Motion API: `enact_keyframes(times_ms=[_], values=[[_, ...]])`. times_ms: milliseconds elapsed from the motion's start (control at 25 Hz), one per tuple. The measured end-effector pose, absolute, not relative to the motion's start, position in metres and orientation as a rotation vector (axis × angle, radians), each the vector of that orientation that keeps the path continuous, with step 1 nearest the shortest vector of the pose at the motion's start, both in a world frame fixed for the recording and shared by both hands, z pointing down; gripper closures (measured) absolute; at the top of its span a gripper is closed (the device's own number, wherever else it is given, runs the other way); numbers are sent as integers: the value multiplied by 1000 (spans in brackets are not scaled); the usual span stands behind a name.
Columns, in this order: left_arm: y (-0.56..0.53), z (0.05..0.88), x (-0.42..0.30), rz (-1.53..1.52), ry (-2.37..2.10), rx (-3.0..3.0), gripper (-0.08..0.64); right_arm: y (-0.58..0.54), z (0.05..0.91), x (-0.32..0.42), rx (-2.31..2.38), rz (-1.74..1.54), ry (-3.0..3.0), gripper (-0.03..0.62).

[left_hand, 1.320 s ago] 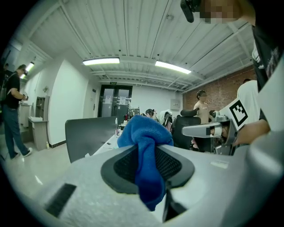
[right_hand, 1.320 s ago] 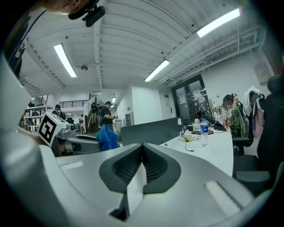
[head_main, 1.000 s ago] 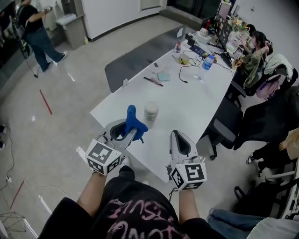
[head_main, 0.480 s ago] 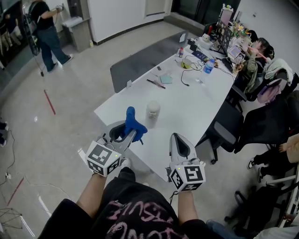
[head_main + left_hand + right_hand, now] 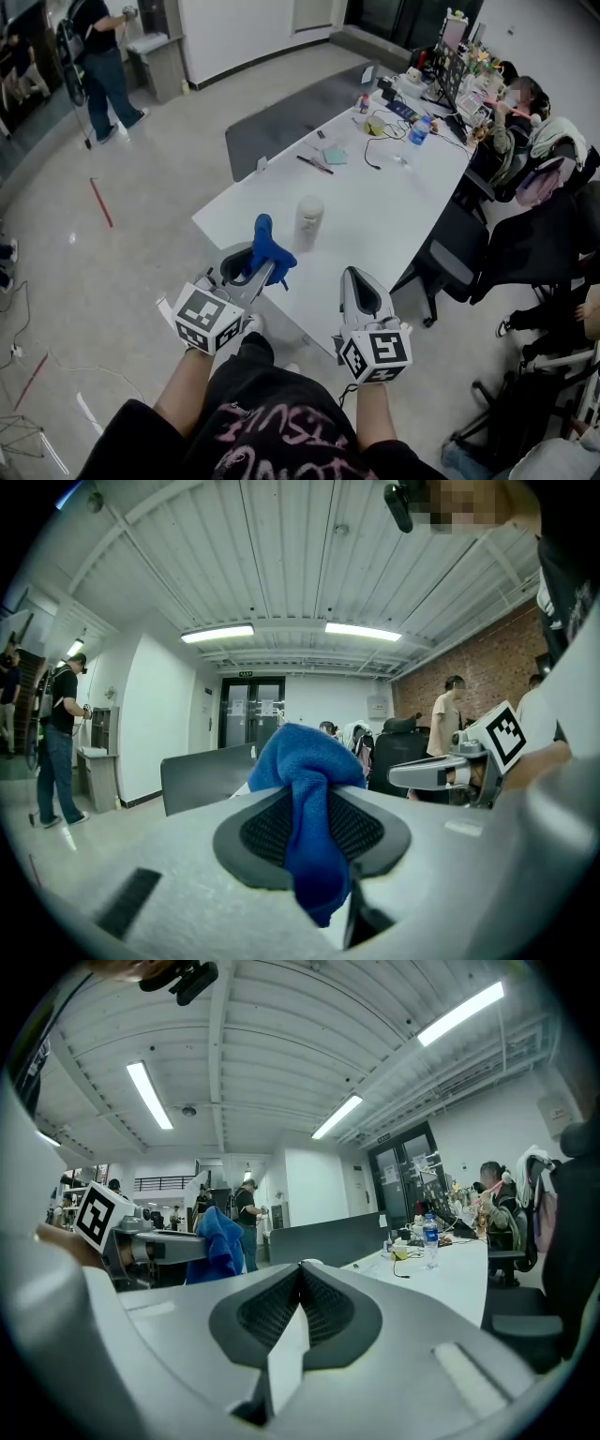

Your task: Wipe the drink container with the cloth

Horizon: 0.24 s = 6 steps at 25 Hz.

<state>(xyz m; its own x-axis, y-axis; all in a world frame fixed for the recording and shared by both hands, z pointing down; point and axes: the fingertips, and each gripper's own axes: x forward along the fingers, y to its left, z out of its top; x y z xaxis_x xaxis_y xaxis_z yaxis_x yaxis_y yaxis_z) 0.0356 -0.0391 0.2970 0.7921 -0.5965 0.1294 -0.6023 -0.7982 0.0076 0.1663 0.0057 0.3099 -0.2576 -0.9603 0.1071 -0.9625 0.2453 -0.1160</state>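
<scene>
A pale drink container (image 5: 308,221) with a white lid stands upright near the close end of the long white table (image 5: 375,202). My left gripper (image 5: 265,269) is shut on a blue cloth (image 5: 266,247), which bunches up above the jaws (image 5: 307,803); it hangs short of the table's near corner, left of the container. My right gripper (image 5: 361,277) is shut with nothing between its pads (image 5: 300,1312), held near the table's front edge, below and right of the container. In the right gripper view the cloth (image 5: 218,1244) and left gripper show at the left.
At the table's far end lie a water bottle (image 5: 419,130), cables, pens and desk clutter. A grey panel (image 5: 281,117) stands along the table's left side. Black office chairs (image 5: 450,253) and seated people are on the right. A person (image 5: 98,56) stands far left.
The view has shifted slightly, so the table and container sit a little higher and further right. Both grippers keep their places and grips. The far person has stepped along.
</scene>
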Motion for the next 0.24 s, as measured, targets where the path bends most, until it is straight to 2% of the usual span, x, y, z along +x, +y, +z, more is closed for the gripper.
enact_keyframes(times_ms=[240], values=[[-31,297,33,183,-972,2934,462,15,313,163,1909,252,-2457,595]])
